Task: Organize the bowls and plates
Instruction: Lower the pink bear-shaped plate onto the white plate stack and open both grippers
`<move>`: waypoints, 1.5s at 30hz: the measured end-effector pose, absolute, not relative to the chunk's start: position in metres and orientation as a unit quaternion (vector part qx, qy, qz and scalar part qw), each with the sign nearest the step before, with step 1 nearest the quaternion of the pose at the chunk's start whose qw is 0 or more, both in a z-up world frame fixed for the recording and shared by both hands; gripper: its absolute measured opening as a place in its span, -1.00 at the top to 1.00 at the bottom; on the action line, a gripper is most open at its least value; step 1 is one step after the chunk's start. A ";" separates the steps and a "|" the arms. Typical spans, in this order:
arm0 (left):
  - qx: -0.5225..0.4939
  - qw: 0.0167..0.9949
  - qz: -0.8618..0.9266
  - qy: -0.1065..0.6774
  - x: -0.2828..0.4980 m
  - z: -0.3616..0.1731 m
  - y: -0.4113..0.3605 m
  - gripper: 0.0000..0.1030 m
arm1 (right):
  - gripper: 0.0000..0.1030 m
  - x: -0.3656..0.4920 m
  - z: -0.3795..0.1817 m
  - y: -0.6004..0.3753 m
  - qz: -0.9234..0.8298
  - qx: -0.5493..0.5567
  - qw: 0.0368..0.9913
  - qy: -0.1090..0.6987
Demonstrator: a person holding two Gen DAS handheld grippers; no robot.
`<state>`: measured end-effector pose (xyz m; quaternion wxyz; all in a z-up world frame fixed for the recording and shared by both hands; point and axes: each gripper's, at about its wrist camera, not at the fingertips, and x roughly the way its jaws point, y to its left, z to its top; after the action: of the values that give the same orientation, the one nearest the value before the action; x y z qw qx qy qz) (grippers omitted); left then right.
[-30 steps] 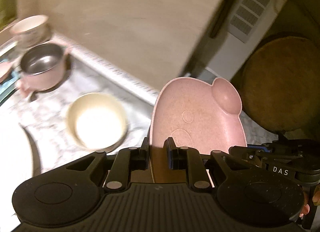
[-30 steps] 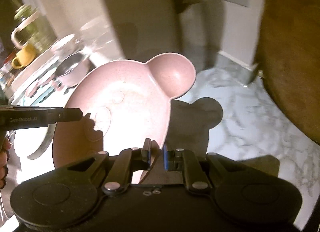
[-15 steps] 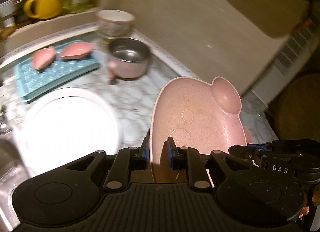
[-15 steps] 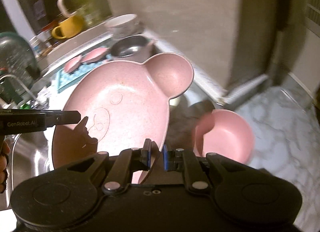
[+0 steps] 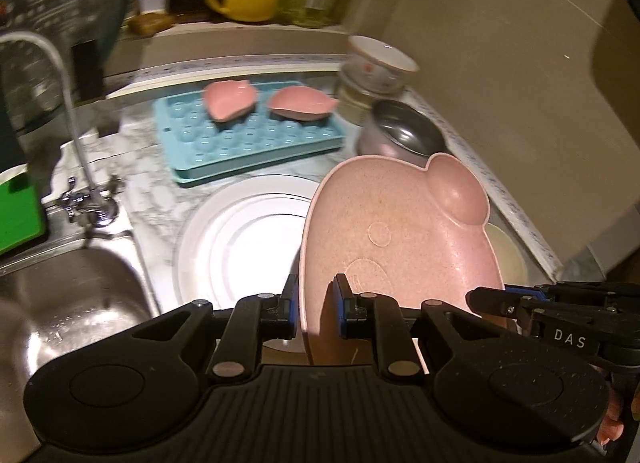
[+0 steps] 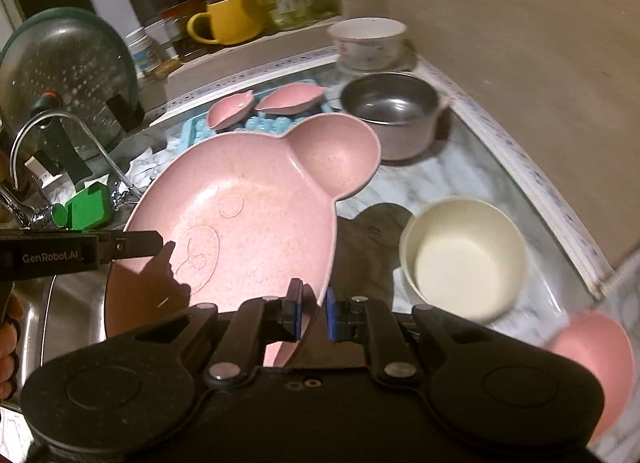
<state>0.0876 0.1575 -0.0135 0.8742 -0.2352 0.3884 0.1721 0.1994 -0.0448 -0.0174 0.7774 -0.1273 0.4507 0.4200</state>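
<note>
"DAS" marks the right gripper [image 6: 311,313], "GenRobot.AI" the left gripper [image 5: 316,309]. Both pinch the near rim of the pink bear-shaped plate [image 6: 240,219], held above the white plate [image 5: 240,239], its long axis and ear aimed toward the steel pot [image 6: 394,115].

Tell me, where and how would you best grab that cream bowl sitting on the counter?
Grip the cream bowl by its thin rim, coming from above with one finger inside and one outside. It stands upright and open, its wall is too wide to span, and its near rim faces the right hand-held gripper, though that is busy holding the pink bear plate.
</note>
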 end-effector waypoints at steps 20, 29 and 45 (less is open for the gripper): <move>-0.263 0.843 0.241 0.403 0.104 -0.060 0.208 0.68 | 0.80 0.222 -0.051 0.045 0.450 -0.189 0.752 0.443; -0.257 0.843 0.241 0.407 0.114 -0.067 0.209 0.68 | 0.80 0.230 -0.063 0.048 0.443 -0.191 0.753 0.448; -0.251 0.840 0.239 0.417 0.123 -0.080 0.208 0.68 | 0.78 0.234 -0.073 0.042 0.431 -0.180 0.757 0.457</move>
<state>0.1231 0.2079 -0.0800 0.8402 -0.2507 0.4173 0.2390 0.2339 0.0424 -0.0728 0.7568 -0.1800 0.4574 0.4309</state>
